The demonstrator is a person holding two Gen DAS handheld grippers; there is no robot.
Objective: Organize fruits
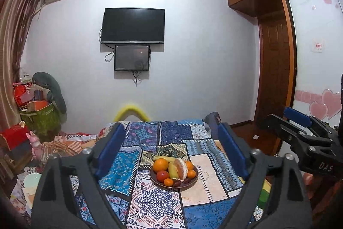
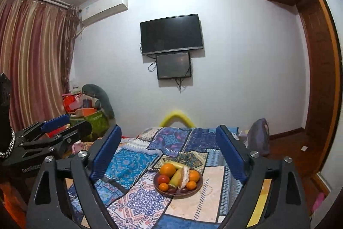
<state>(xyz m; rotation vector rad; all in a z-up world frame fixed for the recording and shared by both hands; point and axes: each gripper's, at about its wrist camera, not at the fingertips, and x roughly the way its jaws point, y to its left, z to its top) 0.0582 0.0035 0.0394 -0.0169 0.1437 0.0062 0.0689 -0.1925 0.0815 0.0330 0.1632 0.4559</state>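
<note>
Patchwork cloth [image 1: 120, 173] in blue and cream covered the table that both grippers faced. Each gripper's jaws stood wide apart with nothing between them: the left gripper [image 1: 171, 143] and the right gripper [image 2: 169, 147] were both raised, clear of the fruit. Ahead of them on the cloth sat a brown bowl [image 1: 186, 185] holding oranges, a tomato [image 1: 163, 175], a banana and a peeled citrus [image 1: 181, 169]. Behind, 2 dark screens [image 1: 133, 25] hung on the white wall.
</note>
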